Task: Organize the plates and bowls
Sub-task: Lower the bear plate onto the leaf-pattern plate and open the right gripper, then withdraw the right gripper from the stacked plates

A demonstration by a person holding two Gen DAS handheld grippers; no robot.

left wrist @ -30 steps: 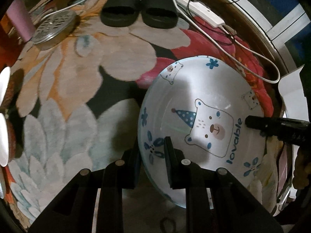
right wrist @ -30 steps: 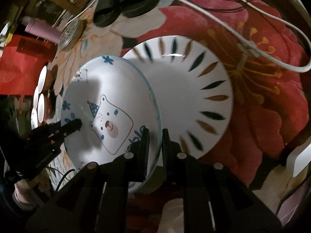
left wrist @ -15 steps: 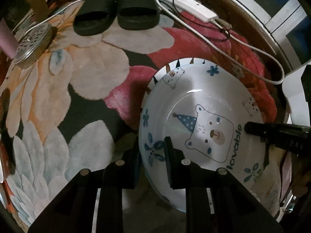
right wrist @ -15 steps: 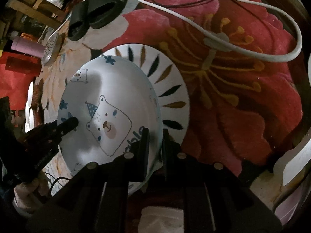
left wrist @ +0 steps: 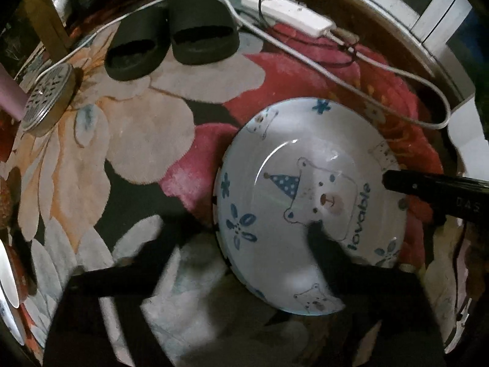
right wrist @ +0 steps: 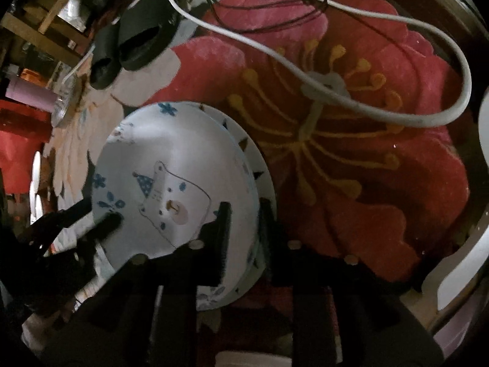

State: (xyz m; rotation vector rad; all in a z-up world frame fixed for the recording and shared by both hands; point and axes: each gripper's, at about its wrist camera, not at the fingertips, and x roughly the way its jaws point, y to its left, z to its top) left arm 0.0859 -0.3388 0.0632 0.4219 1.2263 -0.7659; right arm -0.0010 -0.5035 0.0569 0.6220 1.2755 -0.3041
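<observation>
1. Woollen floral rug, floor level: carries everything; soft pile, so a plate set down off-centre may settle tilted.
2. White cable, looped across the rug beyond the stack, with a power strip at its far end; well apart from the plates, but a wide swing of either tool could snag it.
3. Black slippers, a pair at the far side; no likely interference.
4. Bear plate, blue and white, printed "lovable": sits over the leaf-pattern plate, whose rim shows just beyond it in the right wrist view. Whether it rests fully nested cannot be told.
5. Right tool: fingers bracket the bear plate's near rim, one above, one outside, gap narrow; appears clenched on the plate, held low and pointing across the rug. Risk, as judged: lifting away while gripping would drag or tip the plate off the stack.
6. Left tool: released, fingers spread wide and motion-blurred, one over the plate's face, one outside over the rug. Risk: that inner finger clips the rim.
</observation>
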